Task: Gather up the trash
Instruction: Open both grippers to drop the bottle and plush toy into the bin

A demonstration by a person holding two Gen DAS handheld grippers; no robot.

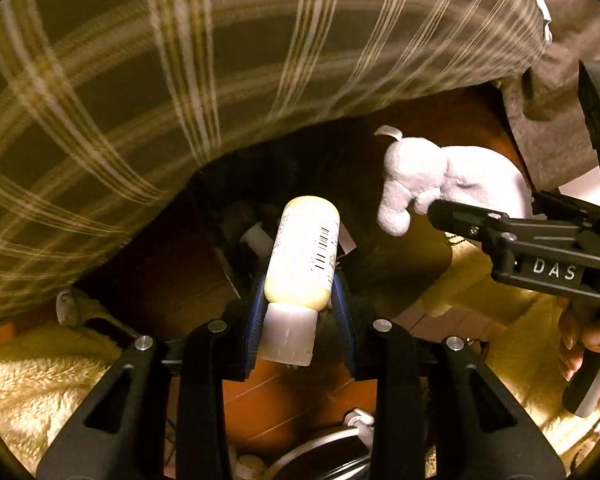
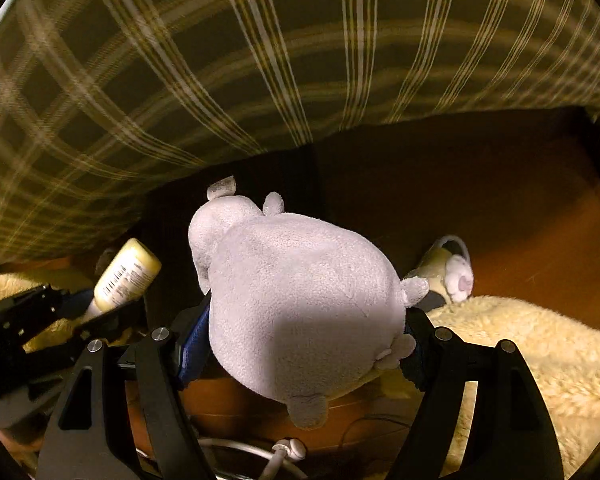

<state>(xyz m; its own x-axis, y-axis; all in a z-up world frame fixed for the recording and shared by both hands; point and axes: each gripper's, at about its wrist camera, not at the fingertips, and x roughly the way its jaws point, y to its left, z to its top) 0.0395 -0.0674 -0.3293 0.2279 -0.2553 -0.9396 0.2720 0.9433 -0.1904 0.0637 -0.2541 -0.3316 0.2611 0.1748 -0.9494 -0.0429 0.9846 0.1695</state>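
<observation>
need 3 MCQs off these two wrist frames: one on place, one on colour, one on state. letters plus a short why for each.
1. Where is the plush toy?
A. lying on the fleece blanket
B. between the right gripper's fingers
C. on the plaid fabric

2. What colour is the cap of the bottle?
A. white
B. red
C. black

3. What state is the left gripper in?
A. open and empty
B. shut on the bottle
C. shut on the plush toy

Answers:
1. B: in the right wrist view the toy sits between the right gripper fingers, lifted off the fleece blanket.
2. A: the left wrist view shows a white cap under a pale yellow body.
3. B: the blue pads press the bottle on both sides near the cap end.
</observation>
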